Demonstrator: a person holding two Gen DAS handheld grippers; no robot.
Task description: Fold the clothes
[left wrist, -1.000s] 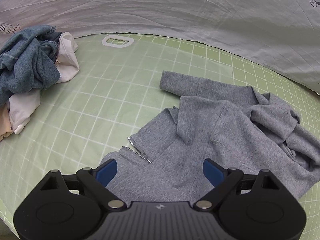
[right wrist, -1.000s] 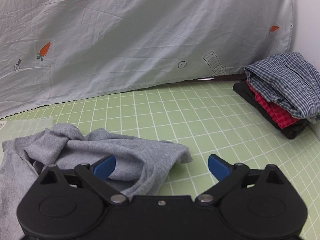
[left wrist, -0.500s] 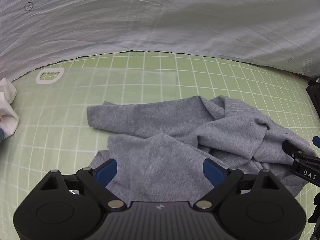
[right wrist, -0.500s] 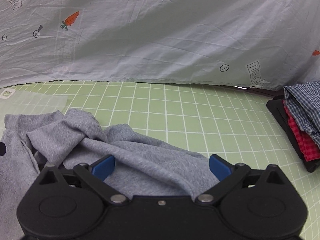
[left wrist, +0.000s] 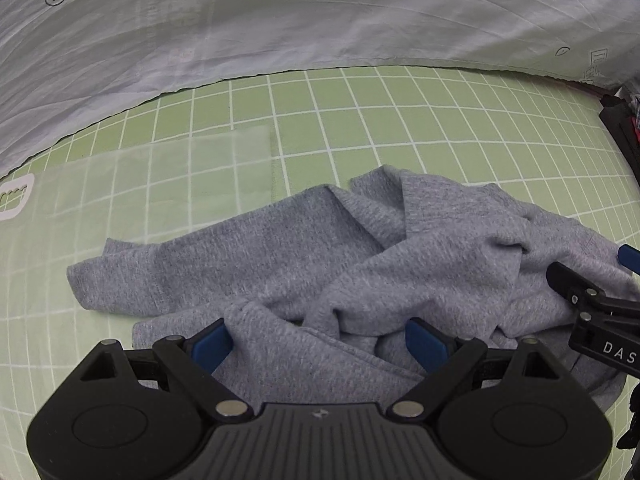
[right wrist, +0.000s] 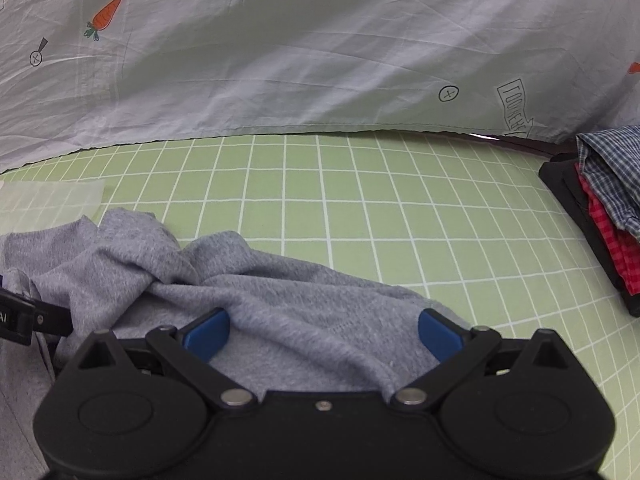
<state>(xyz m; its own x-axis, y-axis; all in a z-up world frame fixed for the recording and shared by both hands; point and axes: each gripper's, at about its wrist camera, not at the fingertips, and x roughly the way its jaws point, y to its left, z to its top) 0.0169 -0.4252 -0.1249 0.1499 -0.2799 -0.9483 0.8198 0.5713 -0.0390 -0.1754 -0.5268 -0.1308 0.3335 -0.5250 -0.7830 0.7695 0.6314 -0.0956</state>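
Grey sweatshirt [left wrist: 360, 256] between open grippers — right gripper [left wrist: 624, 280] marked "DAS"

The right gripper [right wrist: 323, 330], jaws spread wide, sits over a rumpled grey sweatshirt [right wrist: 256, 284] on the green grid mat [right wrist: 400, 216], folded clothes [right wrist: 604, 200] stacked at right.

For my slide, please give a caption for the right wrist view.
Open right gripper over a crumpled grey sweatshirt on a green grid mat; folded clothes stacked at right.
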